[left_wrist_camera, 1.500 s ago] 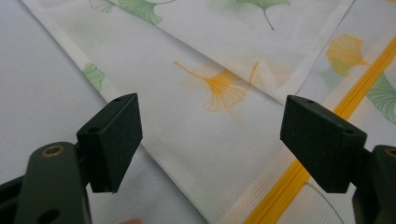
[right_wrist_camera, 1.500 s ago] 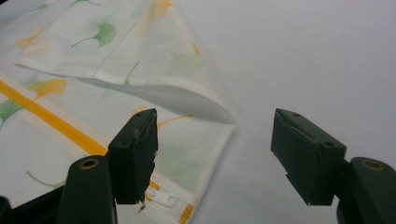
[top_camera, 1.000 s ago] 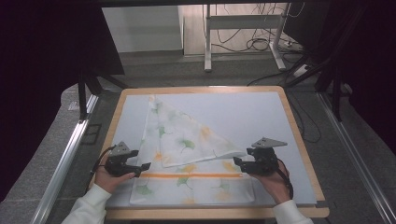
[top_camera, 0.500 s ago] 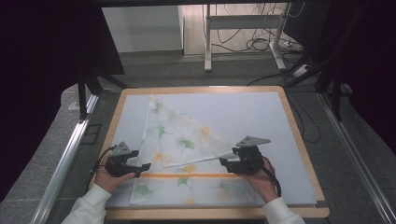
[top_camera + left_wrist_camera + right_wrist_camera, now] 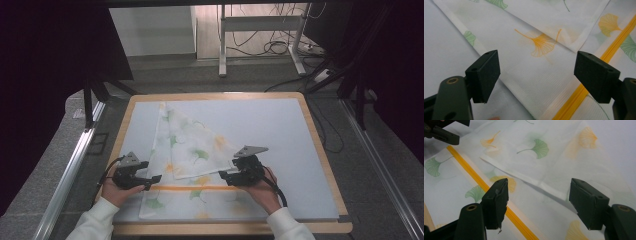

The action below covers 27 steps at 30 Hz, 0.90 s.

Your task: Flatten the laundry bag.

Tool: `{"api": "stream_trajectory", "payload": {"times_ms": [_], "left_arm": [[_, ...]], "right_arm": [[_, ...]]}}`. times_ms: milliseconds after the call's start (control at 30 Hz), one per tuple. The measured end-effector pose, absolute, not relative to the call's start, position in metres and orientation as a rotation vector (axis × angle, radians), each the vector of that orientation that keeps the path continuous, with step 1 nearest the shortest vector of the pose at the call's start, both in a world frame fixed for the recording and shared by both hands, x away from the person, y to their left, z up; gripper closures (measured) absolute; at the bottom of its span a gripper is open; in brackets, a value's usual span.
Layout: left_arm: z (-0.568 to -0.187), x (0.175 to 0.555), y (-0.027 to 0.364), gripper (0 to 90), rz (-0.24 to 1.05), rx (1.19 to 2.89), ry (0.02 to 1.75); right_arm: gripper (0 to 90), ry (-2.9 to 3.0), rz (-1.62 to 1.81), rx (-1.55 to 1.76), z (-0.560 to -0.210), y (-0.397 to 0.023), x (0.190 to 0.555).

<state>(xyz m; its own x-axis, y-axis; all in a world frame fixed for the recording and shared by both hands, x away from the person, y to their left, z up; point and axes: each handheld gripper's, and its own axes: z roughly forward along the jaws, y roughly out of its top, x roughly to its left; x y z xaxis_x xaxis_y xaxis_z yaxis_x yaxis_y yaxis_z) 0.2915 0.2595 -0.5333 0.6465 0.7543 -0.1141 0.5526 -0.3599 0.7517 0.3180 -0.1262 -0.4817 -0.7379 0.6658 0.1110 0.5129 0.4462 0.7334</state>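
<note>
From the high view, the white ginkgo-leaf printed cloth with an orange stripe point(image 5: 187, 165) lies partly folded on the pale grey mat of the wooden-rimmed table point(image 5: 280, 125), with the left gripper point(image 5: 150, 181) at its 9 o'clock edge and the right gripper point(image 5: 226, 176) at its 3 o'clock side. In the left gripper view, that gripper's jaws stand wide apart over the cloth's hem and hold nothing. In the right gripper view, the right gripper's jaws gape wide and empty above the folded edge, with the orange stripe running toward 11 o'clock.

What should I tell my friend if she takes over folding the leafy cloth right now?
Left gripper: open, at the cloth's left edge, holding nothing.
Right gripper: open, over the folded flap's lower edge, holding nothing.
Cloth: on the grey mat, one corner already folded over into a triangle; the orange stripe runs across the bottom part.
Left to do: probably grip the edges and make the next fold.
</note>
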Motion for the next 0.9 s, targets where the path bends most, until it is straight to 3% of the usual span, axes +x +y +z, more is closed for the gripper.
{"api": "stream_trajectory", "payload": {"times_ms": [900], "left_arm": [[-0.533,0.291,0.26,20.7,0.313,2.059,1.011]], "right_arm": [[32.2,2.613,1.175,0.951,-0.493,-0.062,0.324]]}}
